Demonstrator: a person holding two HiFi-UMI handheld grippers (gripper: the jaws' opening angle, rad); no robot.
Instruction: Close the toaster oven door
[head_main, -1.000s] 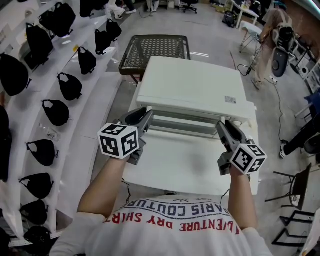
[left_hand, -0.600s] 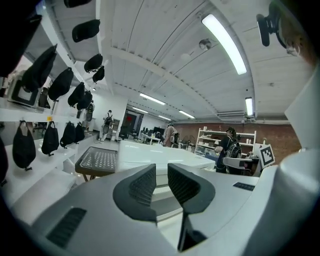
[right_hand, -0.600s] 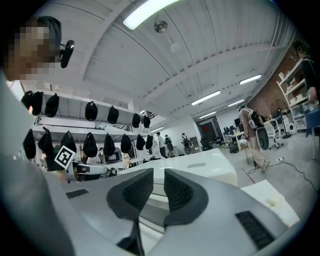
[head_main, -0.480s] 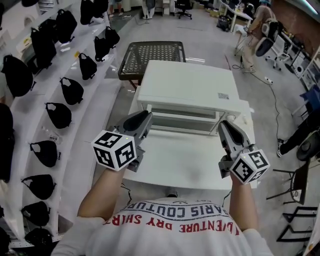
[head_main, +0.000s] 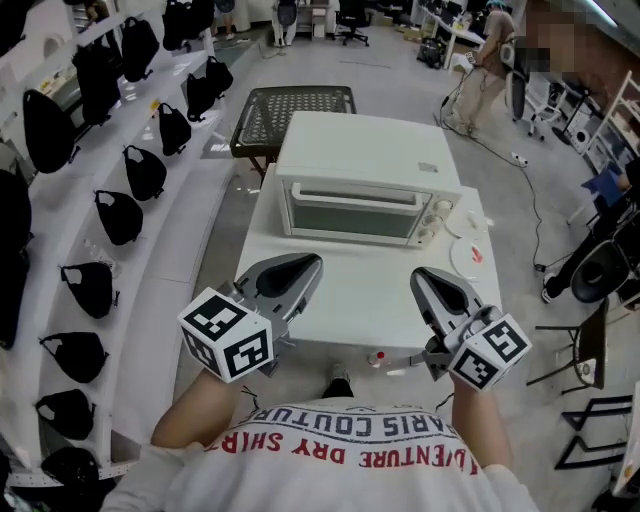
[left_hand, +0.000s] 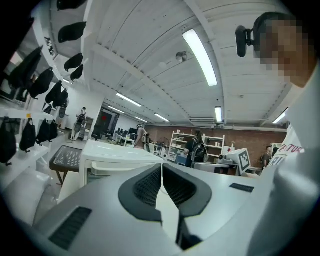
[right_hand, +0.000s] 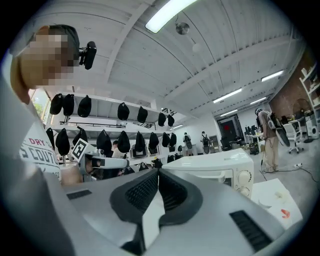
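Note:
The white toaster oven (head_main: 365, 185) stands at the back of the white table (head_main: 350, 295). Its glass door (head_main: 350, 212) is up and closed against the front. Both grippers hover over the table's near half, well apart from the oven. My left gripper (head_main: 312, 262) is shut with nothing between its pads. My right gripper (head_main: 418, 276) is likewise shut and empty. In the left gripper view the jaws (left_hand: 161, 167) meet in front of the oven (left_hand: 107, 160). In the right gripper view the jaws (right_hand: 158, 172) meet, with the oven (right_hand: 220, 170) to the right.
A white disc (head_main: 470, 256) lies on the table right of the oven. Small bits (head_main: 378, 357) sit at the table's near edge. A dark mesh table (head_main: 295, 108) stands behind the oven. Shelves with black bags (head_main: 120, 215) line the left side. A person (head_main: 490, 55) stands far back right.
Both grippers have drawn back from the oven's front toward the near edge, and their jaws have closed. The head view has pulled back too, so the closed door's face shows.

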